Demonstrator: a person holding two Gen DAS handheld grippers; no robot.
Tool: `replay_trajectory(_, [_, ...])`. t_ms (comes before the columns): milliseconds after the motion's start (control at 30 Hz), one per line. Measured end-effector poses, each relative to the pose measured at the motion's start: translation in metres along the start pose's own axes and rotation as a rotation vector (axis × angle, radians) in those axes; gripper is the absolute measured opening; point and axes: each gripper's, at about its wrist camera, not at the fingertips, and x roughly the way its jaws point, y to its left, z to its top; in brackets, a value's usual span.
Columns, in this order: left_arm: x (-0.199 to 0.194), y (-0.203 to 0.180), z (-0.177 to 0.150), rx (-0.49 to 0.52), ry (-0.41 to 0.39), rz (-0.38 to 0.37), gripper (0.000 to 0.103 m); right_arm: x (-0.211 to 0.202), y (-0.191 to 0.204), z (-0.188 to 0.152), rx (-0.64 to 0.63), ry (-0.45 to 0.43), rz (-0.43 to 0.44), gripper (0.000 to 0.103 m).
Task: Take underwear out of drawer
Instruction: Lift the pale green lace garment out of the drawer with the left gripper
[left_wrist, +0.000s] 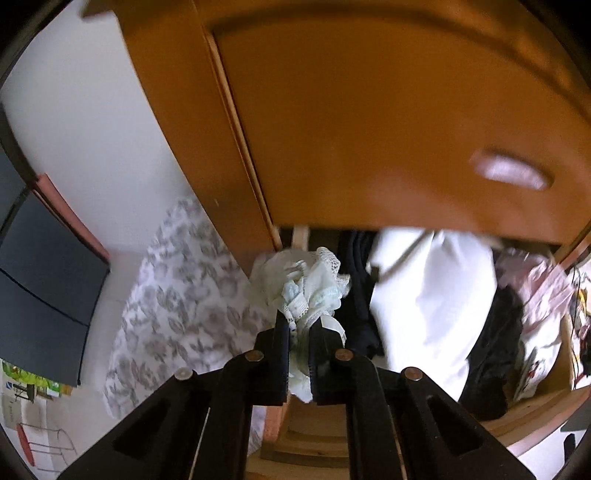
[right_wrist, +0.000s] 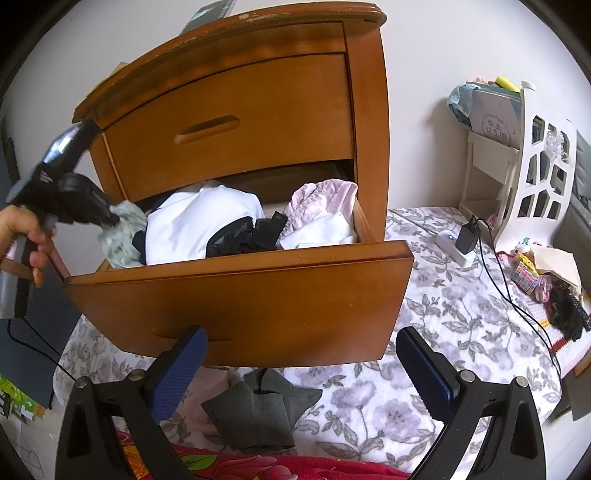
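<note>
A pale green lace underwear piece (left_wrist: 308, 288) is clamped between the black fingers of my left gripper (left_wrist: 298, 328), at the left end of the open wooden drawer (right_wrist: 240, 295). From the right wrist view the same underwear (right_wrist: 125, 230) bulges over the drawer's left corner, with the left gripper (right_wrist: 110, 218) shut on it and a hand (right_wrist: 31, 240) holding the tool. The drawer also holds a white garment (right_wrist: 199, 225), black cloth (right_wrist: 247, 232) and pink cloth (right_wrist: 321, 203). My right gripper (right_wrist: 303, 365) is open in front of the drawer face, holding nothing.
The wooden nightstand (right_wrist: 236, 110) has a closed upper drawer. A floral bedsheet (right_wrist: 461, 314) lies right and below, with a grey folded cloth (right_wrist: 258, 410), a red blanket (right_wrist: 240, 465), a charger and cable (right_wrist: 467, 236), a white shelf (right_wrist: 532, 166) and small clutter (right_wrist: 546, 284).
</note>
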Motion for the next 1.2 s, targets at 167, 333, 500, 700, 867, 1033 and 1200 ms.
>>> replay_trajectory(167, [-0.047, 0.000, 0.008, 0.033, -0.143, -0.011, 0.008, 0.000, 0.000, 0.000, -0.002, -0.001, -0.002, 0.103])
replay_trajectory(333, [-0.095, 0.000, 0.004, 0.042, -0.242, -0.097, 0.008, -0.002, -0.001, 0.000, 0.001, -0.007, -0.006, 0.103])
replay_trajectory(500, [-0.144, -0.003, -0.016, 0.048, -0.331, -0.193, 0.008, -0.004, -0.001, -0.001, 0.001, -0.012, -0.010, 0.103])
replay_trajectory(700, [-0.181, -0.004, -0.055, 0.056, -0.390, -0.285, 0.009, -0.009, 0.000, -0.002, -0.004, -0.022, -0.018, 0.103])
replay_trajectory(867, [-0.185, 0.004, -0.091, 0.030, -0.364, -0.361, 0.009, -0.013, 0.001, -0.002, -0.008, -0.028, -0.022, 0.103])
replay_trajectory(1033, [-0.170, 0.007, -0.125, 0.005, -0.296, -0.386, 0.009, -0.017, 0.000, -0.003, -0.003, -0.033, -0.028, 0.103])
replay_trajectory(1200, [-0.139, 0.007, -0.153, -0.041, -0.191, -0.412, 0.009, -0.021, 0.001, -0.003, -0.010, -0.042, -0.036, 0.103])
